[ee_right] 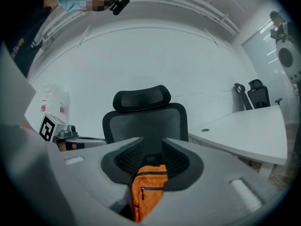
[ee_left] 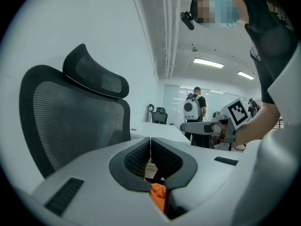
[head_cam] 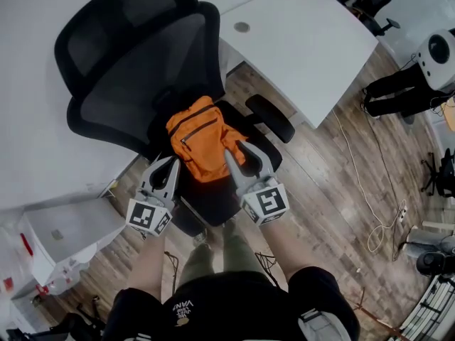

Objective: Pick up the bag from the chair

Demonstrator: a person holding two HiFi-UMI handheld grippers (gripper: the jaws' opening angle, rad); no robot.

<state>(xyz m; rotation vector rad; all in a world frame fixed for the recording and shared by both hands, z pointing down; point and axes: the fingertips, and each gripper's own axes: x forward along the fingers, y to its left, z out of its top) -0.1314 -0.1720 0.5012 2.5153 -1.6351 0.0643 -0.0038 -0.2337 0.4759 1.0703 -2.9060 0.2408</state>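
Observation:
An orange bag [head_cam: 199, 137] stands on the seat of a black mesh office chair [head_cam: 128, 69], leaning on its backrest. My left gripper [head_cam: 170, 165] hovers just left of the bag, its jaws shut with nothing between them. In the left gripper view [ee_left: 150, 142] the pads meet, and a scrap of the bag [ee_left: 158, 196] shows below them. My right gripper [head_cam: 239, 155] lies over the bag's right edge. In the right gripper view [ee_right: 151, 147] its jaws stand apart. The bag [ee_right: 148, 187] and the chair [ee_right: 143, 119] show through the gap, and the pads do not press on the bag.
A white desk [head_cam: 298, 41] stands right behind the chair, close to its armrest [head_cam: 270, 118]. A white wall runs to the left, with a white cabinet [head_cam: 64, 240] below it. Cables [head_cam: 370, 204] trail over the wooden floor at right. A person [ee_left: 195, 105] stands far off.

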